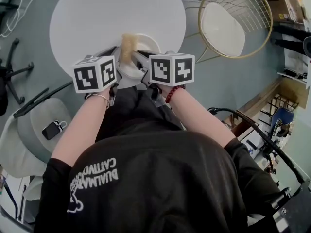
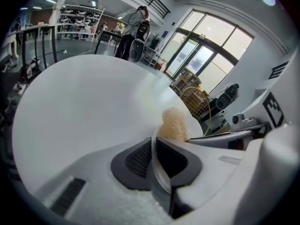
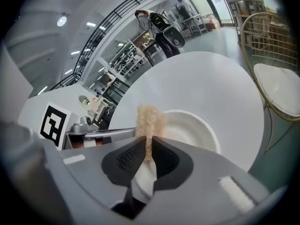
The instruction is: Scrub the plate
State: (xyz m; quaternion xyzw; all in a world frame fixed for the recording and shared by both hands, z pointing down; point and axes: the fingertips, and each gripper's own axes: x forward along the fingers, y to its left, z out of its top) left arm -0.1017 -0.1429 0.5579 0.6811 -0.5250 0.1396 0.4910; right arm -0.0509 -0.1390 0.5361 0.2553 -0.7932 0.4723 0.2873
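Left claw (image 2: 154, 150), lower centre of the left gripper view: pads pressed onto the thin rim of the plate (image 2: 159, 175), which runs edge-on between them. Right claw (image 3: 147, 149), lower centre of its view: pinching the base of a tan fibrous scrubber (image 3: 149, 118), tuft free above the pads. Just beyond, the plate's white bowl lies centre-right, at the near edge of the round tabletop (image 3: 201, 83); I cannot tell whether it rests flat or is tipped up. Judgement: the plate looks thin-walled, light and smooth, so it will probably flex or skate under pressure. Best gripped deep on the rim, opposite the scrubbing. The scrubber looks soft and springy, so take it low. Upper right of the head view, a wire chair (image 1: 233, 18) stands clear.
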